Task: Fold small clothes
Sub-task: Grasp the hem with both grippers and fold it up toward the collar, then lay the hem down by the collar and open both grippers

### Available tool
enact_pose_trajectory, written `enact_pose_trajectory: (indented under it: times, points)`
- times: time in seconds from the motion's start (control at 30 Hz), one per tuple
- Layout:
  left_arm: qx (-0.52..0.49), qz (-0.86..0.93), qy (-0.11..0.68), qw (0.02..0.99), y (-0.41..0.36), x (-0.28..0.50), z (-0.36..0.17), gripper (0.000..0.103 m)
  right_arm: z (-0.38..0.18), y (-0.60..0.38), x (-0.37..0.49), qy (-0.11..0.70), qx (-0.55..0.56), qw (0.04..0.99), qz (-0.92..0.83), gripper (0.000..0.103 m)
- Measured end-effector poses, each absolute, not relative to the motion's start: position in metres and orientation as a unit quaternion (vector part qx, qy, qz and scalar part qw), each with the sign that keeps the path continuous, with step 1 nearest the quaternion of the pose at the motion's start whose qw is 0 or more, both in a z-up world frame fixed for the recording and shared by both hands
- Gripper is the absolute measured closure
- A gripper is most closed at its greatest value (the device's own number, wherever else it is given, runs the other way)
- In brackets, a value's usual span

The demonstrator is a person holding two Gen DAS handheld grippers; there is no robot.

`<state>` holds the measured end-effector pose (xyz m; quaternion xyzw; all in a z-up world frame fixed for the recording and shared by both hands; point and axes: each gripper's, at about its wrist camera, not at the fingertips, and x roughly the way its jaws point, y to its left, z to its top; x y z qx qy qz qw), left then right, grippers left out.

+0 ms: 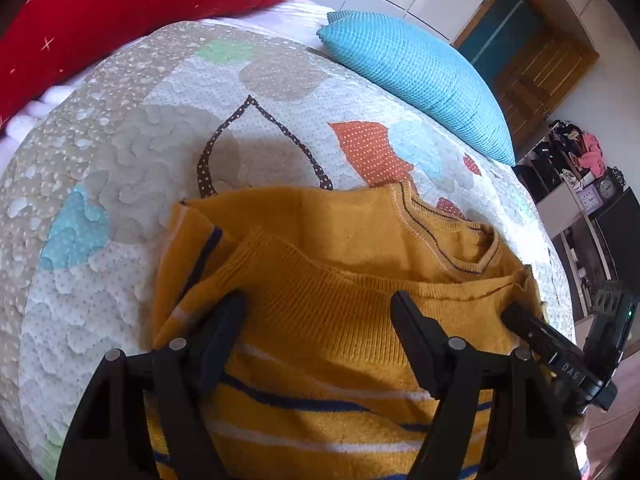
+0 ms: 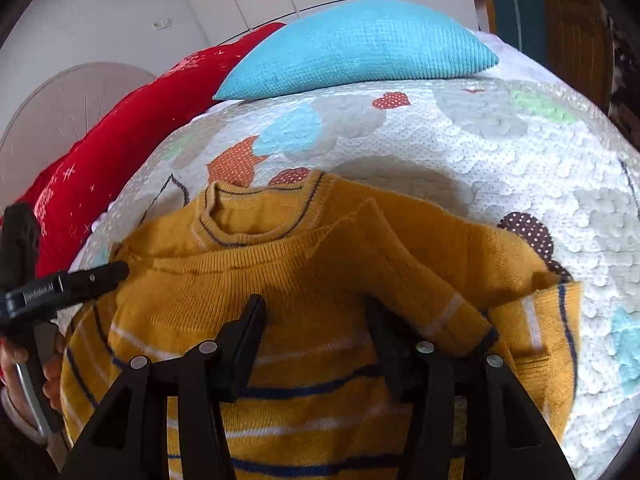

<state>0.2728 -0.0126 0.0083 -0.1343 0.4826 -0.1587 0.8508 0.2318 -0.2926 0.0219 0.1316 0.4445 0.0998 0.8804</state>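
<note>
Left wrist view: one small mustard-yellow sweater [image 1: 320, 288] with navy and white stripes, lying on the quilted bedspread [image 1: 120, 160] toward the near edge of the bed, neckline [image 1: 444, 240] pointing to the far edge where a turquoise cushion [image 1: 416, 76] and a red cushion [image 1: 120, 12] sat. The ribbed hem had been carried up over the body and lay just short of the neckline. The left hand-held gripper [image 1: 318, 316] stood released, its two fingers wide apart over the folded hem, nothing between them. The tip of the right hand-held gripper [image 1: 520, 320] showed at the sweater's right edge, touching or just above the knit; which, could not be told. Right wrist view: same sweater [image 2: 320, 272], folded hem across the chest, one sleeve [image 2: 532, 320] turned in along the right side with its striped cuff lying loose toward the bed's right edge. The right hand-held gripper [image 2: 316, 320] also stood released, fingers spread over the fold; whether its right finger rested on the sleeve could not be told. The left hand-held gripper [image 2: 108, 274] entered from the left at the shoulder. Risks, by judgement: with neither tool gripping, the springy knit could relax and the hem slide back; a finger lifting away could snag the ribbing and drag the fold askew; the loose cuff could flop outward; the soft quilt could bunch under any pressing.
</note>
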Motion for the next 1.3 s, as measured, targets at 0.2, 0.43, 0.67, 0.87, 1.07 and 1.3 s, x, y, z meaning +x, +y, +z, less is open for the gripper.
enact_pose_trajectory:
  times: [0.2,0.43,0.67,0.87,1.07,1.3]
  points:
    - [-0.108,-0.169,0.478,0.855,-0.026,0.277,0.011,0.011,0.015,-0.328,0.234,0.418,0.248,0.861,0.150,0.049]
    - [-0.081,-0.118,0.473,0.869,-0.008,0.231,0.054,0.011,0.022,-0.313,0.234,0.440,0.214,0.862,0.130,0.049]
    - [-0.056,-0.089,0.445,0.890,0.029,0.134,0.103,0.011,0.085,-0.307,0.184,0.418,0.199,0.883,0.077,0.045]
    - [-0.060,-0.063,0.434,0.897,0.048,0.055,0.102,0.011,0.095,-0.305,0.114,0.415,0.181,0.888,0.084,0.044]
    - [-0.088,-0.052,0.431,0.896,0.046,0.005,0.094,0.011,0.053,-0.336,0.078,0.450,0.230,0.862,0.045,0.044]
    - [-0.065,-0.021,0.412,0.909,0.039,-0.035,0.090,0.011,0.082,-0.337,0.003,0.408,0.242,0.880,0.023,0.039]
